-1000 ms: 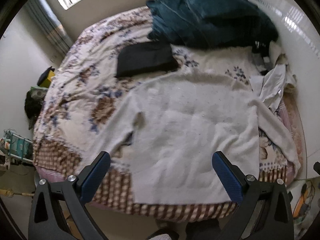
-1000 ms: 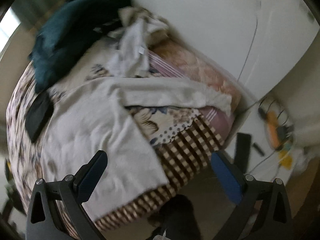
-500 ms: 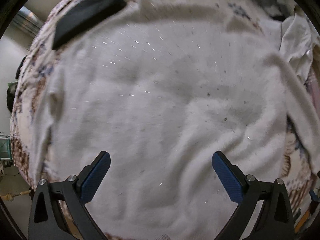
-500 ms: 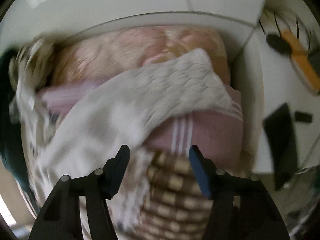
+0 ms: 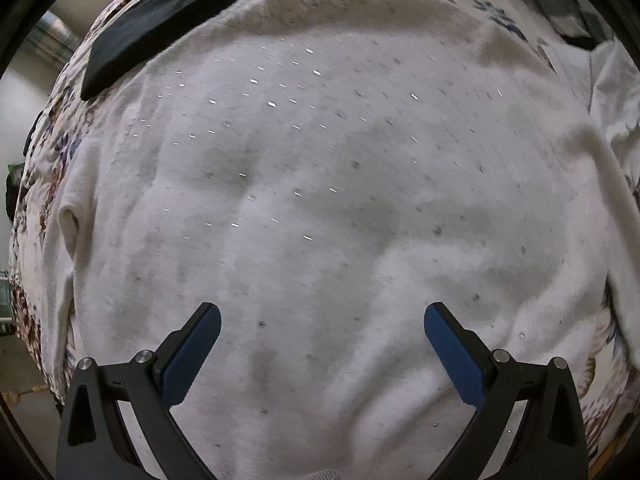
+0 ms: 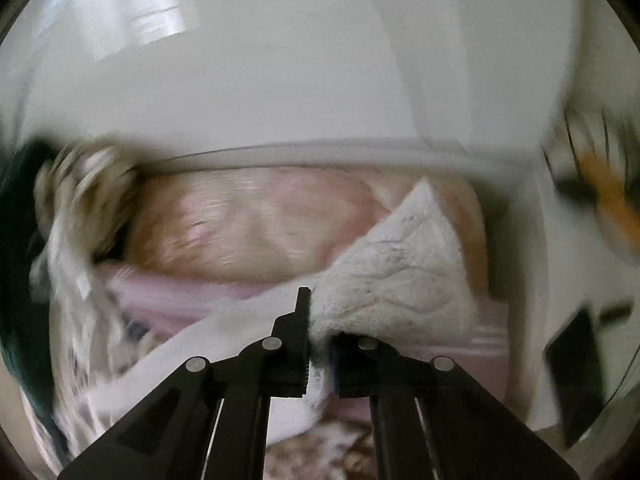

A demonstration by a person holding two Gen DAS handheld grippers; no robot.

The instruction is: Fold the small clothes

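While left tongs (image 5: 322, 326) gape over the bedspread (image 5: 48, 152), right tongs (image 6: 320, 344) pinch the sweater (image 6: 400, 264).

The left gripper (image 5: 322, 344) is held with its blue-padded fingers (image 5: 192, 354) spread wide apart, poised close above the white sweater (image 5: 320, 200), and nothing is caught between them. The right gripper (image 6: 320, 344) is seen closed, its fingers pinched together on the cuff end of the sweater's sleeve (image 6: 392, 276), which is gripped between the pads.
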